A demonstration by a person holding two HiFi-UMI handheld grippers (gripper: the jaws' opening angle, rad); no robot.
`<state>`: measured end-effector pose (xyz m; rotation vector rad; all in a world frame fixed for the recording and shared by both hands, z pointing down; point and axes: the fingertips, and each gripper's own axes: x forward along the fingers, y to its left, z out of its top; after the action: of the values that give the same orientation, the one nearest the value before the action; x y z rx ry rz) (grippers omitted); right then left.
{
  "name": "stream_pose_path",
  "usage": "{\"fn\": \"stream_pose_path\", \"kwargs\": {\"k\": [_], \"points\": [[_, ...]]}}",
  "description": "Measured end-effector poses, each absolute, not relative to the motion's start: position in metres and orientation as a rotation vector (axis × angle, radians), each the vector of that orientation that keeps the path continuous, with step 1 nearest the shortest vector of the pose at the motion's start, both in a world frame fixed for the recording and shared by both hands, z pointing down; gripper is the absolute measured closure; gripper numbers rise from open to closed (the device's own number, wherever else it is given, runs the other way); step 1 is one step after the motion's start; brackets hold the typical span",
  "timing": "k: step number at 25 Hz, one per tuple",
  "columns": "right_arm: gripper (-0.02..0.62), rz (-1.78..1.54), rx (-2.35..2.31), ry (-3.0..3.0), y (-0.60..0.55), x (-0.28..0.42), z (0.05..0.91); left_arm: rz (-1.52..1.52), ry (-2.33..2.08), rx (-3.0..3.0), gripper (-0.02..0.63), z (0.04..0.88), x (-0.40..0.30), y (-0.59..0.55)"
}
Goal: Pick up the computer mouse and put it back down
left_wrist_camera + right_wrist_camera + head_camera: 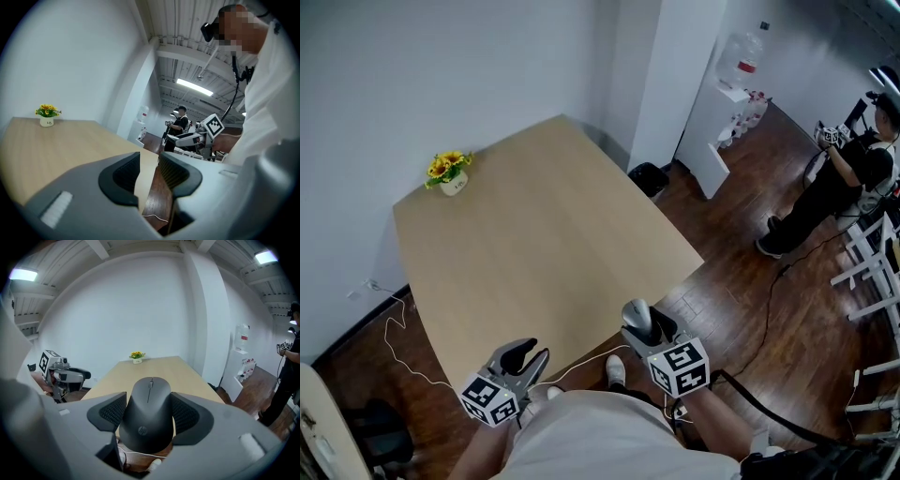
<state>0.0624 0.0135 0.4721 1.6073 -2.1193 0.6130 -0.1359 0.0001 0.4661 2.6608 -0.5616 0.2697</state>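
Computer mouse (149,420) held in right gripper (150,409) jaws; flowers (447,166) in pot (454,186).

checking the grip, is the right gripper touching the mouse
Touching. The right gripper view shows the right gripper with both pads pressed against the sides of the computer mouse, with no gap on either side.

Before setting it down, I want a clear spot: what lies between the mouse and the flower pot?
Only bare table between mouse and pot, seen in the right gripper view.
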Motion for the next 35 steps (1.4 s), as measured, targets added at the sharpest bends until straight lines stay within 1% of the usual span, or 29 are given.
{"fn": "stream_pose_path", "kwargs": {"k": [5, 9, 16, 22, 26, 35], "points": [[0.296, 0.620, 1.591, -2.107, -0.012, 0.084, 0.495, 0.283, -0.634, 2.623, 0.495, 0.468, -0.138, 0.002], [0.296, 0.631, 1.548, -2.094, -0.048, 0.096, 0.534, 0.296, -0.713, 2.582, 0.495, 0.471, -0.144, 0.004], [0.296, 0.677, 1.437, -2.031, -0.127, 0.111, 0.645, 0.328, -0.866, 2.494, 0.495, 0.472, -0.146, 0.010], [0.296, 0.762, 1.363, -1.980, -0.166, 0.112, 0.736, 0.347, -1.022, 2.395, 0.495, 0.473, -0.160, 0.020], [0.295, 0.717, 1.330, -1.954, -0.175, 0.106, 0.754, 0.346, -1.101, 2.328, 0.495, 0.474, -0.167, 0.026], [0.288, 0.693, 1.334, -1.953, -0.176, 0.100, 0.758, 0.318, -1.109, 2.321, 0.495, 0.478, -0.159, 0.027]]}}
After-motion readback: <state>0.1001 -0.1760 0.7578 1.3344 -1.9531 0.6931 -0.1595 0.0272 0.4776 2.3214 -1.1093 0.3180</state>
